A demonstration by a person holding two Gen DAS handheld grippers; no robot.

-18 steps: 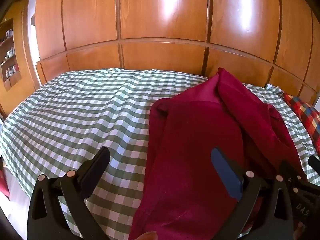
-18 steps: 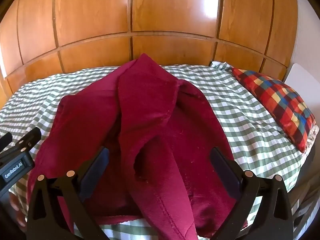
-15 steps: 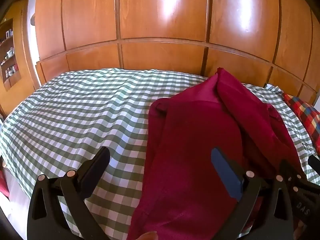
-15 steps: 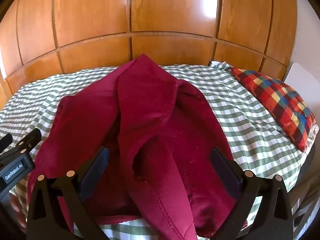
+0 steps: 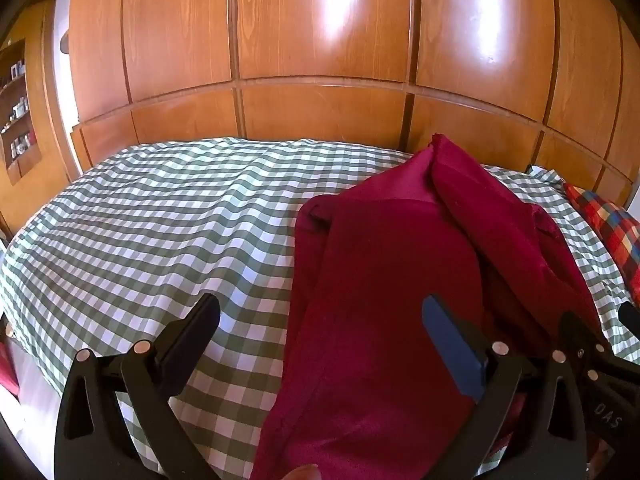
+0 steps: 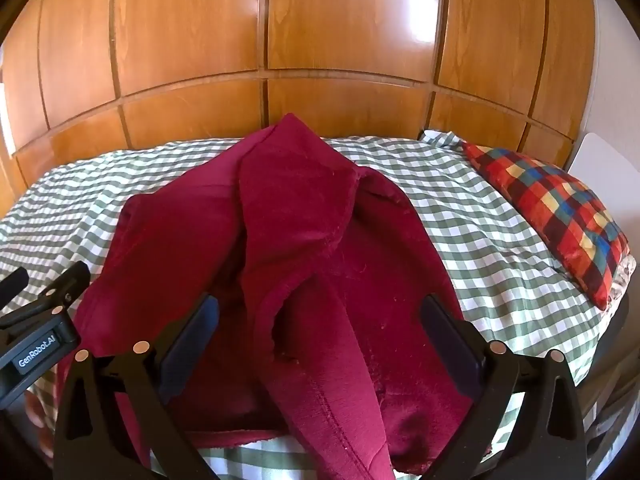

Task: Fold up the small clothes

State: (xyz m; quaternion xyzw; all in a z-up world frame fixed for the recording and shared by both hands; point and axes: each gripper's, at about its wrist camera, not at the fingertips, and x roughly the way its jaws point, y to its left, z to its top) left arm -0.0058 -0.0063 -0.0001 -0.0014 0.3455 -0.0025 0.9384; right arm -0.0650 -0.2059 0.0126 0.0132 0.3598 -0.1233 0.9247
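A dark red fleece garment lies rumpled on the green-and-white checked bed, with a long folded flap running down its middle toward me. In the left wrist view the garment fills the right half. My left gripper is open and empty, hovering over the garment's left edge near the bed's front. My right gripper is open and empty, just above the garment's near end, straddling the middle flap. The left gripper's body shows at the left of the right wrist view.
A wooden panelled wall runs behind the bed. A red, blue and yellow checked pillow lies at the bed's right end. Bare checked sheet spreads left of the garment. Shelves stand at far left.
Almost nothing: both grippers stay open and hover in place; the view has shifted only very slightly.
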